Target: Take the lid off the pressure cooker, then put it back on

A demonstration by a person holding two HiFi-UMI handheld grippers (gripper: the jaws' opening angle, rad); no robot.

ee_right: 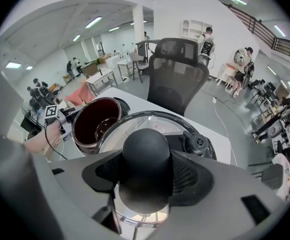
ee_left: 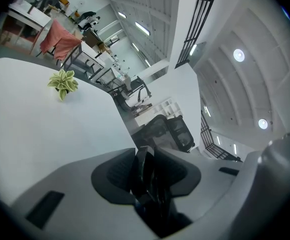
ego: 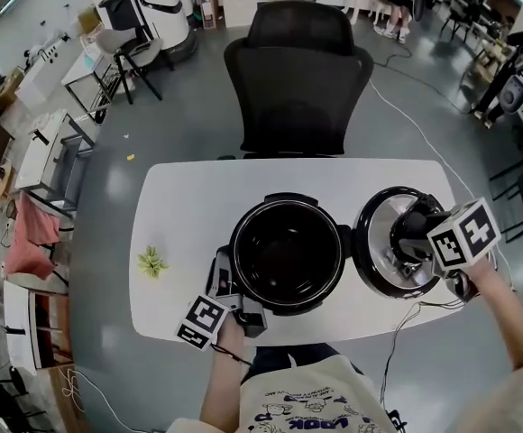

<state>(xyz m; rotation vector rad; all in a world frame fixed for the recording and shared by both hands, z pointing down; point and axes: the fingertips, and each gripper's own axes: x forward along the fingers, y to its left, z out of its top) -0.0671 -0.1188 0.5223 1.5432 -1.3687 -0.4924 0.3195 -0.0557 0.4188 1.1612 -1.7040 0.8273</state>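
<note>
Black inside and uncovered, the pressure cooker (ego: pixel 287 253) stands mid-way along the white tabletop (ego: pixel 189 197), with the left tongs (ego: pixel 232 285) closed on its side handle (ee_left: pixel 144 165). Right tongs (ee_right: pixel 146 170) grip the lid (ego: pixel 380 262) by its round black knob (ee_right: pixel 146 151), holding it tilted just beside the cooker's right.
</note>
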